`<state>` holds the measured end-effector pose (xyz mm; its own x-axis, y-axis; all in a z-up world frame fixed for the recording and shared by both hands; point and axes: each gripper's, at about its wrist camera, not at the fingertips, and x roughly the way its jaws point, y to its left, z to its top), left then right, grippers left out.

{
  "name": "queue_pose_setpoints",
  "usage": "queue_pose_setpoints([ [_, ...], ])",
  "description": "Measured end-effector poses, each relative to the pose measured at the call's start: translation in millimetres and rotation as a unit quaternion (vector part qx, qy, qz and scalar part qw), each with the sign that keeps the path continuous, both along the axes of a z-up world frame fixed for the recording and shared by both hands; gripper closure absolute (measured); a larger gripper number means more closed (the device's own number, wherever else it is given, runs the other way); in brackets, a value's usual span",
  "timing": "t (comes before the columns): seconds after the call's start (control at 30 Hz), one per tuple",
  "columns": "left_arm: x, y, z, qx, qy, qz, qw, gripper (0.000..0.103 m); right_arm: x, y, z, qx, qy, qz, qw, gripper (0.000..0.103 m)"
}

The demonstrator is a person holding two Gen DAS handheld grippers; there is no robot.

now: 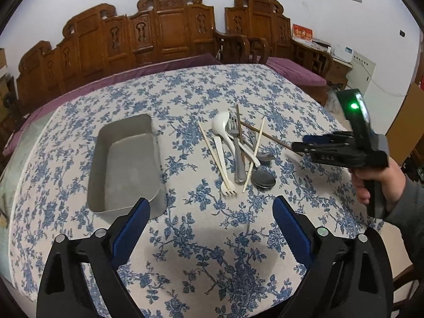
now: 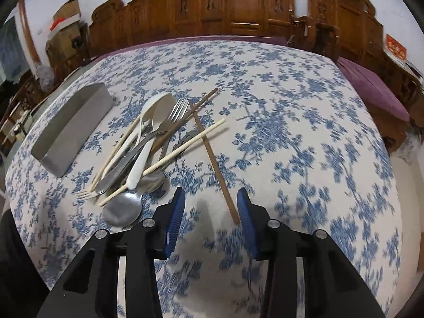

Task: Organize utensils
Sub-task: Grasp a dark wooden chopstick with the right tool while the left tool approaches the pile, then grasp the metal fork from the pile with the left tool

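Looking through the left wrist camera, the left gripper (image 1: pixel 210 210) stood wide open over the flowered tablecloth (image 1: pixel 185 238), holding nothing. The metal tray (image 1: pixel 106 185) lay just beyond its left finger (image 1: pixel 132 228). The heap of utensils (image 1: pixel 238 148) lay ahead between the fingers, apart from them. The right gripper (image 1: pixel 298 147), held in a hand (image 1: pixel 371 182), pointed at the heap from the right.

In the right wrist view, the right gripper (image 2: pixel 210 206) was partly open and empty. A brown chopstick (image 2: pixel 212 156) ran forward, its near end just beside the right finger (image 2: pixel 245 212); contact could not be judged. The utensils and a metal spoon (image 2: pixel 122 209) lay left of the left finger (image 2: pixel 176 212).
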<state>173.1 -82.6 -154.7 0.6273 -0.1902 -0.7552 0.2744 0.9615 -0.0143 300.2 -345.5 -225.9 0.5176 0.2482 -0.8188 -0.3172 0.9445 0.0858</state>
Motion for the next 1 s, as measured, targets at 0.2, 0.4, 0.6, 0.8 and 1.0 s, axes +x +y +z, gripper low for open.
queue_pose_setpoints([
  [0.2,17.1,-10.0,-11.8,0.0,0.016,0.006,0.9998,0.025,32.8,8.6,-21.2,-0.029,0.015,0.019,0.999,0.067],
  [0.4,37.6,-29.2,-23.4,0.001,0.034,-0.004,0.9994,0.028,45.9,13.2,-28.0,-0.041,0.021,0.037,0.998,0.07],
  [0.6,65.7,-47.7,-38.6,0.006,0.058,-0.02,0.9981,0.037,34.5,4.4,-26.0,-0.058,0.031,0.032,0.997,0.097],
  [0.8,89.1,-67.1,-54.5,0.025,0.074,-0.041,0.9961,0.054,18.1,-23.6,-25.2,-0.05,0.035,-0.019,0.998,0.097],
  [1.0,113.6,-81.4,-70.6,0.038,0.092,-0.05,0.9938,0.066,10.5,-29.8,-26.6,-0.054,0.029,-0.026,0.998,0.097],
])
